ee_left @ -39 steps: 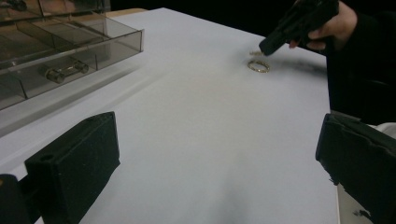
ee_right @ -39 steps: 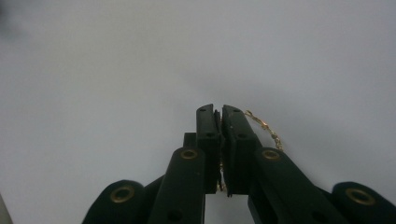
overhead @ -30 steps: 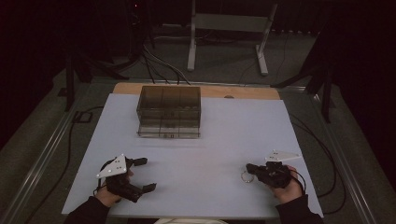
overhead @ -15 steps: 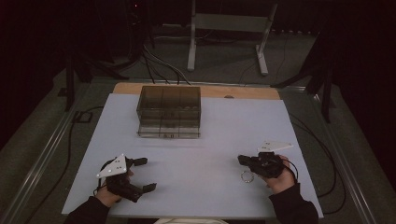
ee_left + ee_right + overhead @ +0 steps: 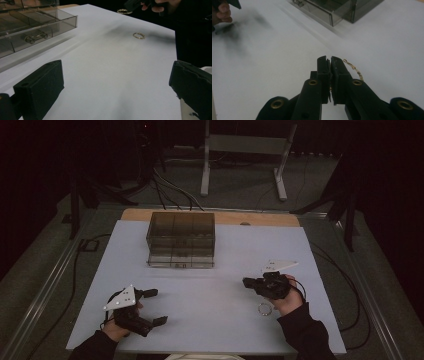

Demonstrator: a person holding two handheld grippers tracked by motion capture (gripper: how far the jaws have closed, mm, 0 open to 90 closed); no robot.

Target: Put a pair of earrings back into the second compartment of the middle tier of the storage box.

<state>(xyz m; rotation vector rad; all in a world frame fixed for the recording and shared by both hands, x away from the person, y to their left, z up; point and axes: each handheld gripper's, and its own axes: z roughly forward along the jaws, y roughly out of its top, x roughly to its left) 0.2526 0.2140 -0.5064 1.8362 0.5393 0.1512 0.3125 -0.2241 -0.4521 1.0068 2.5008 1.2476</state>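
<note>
At far left, cables [image 5: 82, 245] on the floor beside the table [image 5: 220, 330]. On the near left of the white top, left gripper [image 5: 156, 307] held low in a hand [image 5: 116, 327], jaws spread wide with bare table between them. Same wide gap in the left gripper view [image 5: 117, 82], nothing between the pads.

Farther back and a little rightward, a smoky clear box [image 5: 181, 240] with drawers, well apart from both tools. A small metal piece [image 5: 32, 38] inside a low drawer, seen through the front. Open table between the box and either gripper.

Behind the table, a grey stand [image 5: 245, 150] on the floor, more cables [image 5: 170, 190] running past it.

Right of centre, a gold ring [image 5: 264, 308] flat on the top, just beside the right hand [image 5: 286, 297] on its near side, touching neither tool.

Above the ring, right gripper [image 5: 246, 282] pointing left, off the surface, jaws pressed together and pinching a thin gold chain [image 5: 352, 68]. Links trailing out past the pads to the right in the right gripper view [image 5: 330, 60]. From the left gripper view, chain [image 5: 124, 11] hanging as a loop under that gripper [image 5: 132, 3], close above the table's far edge.
</note>
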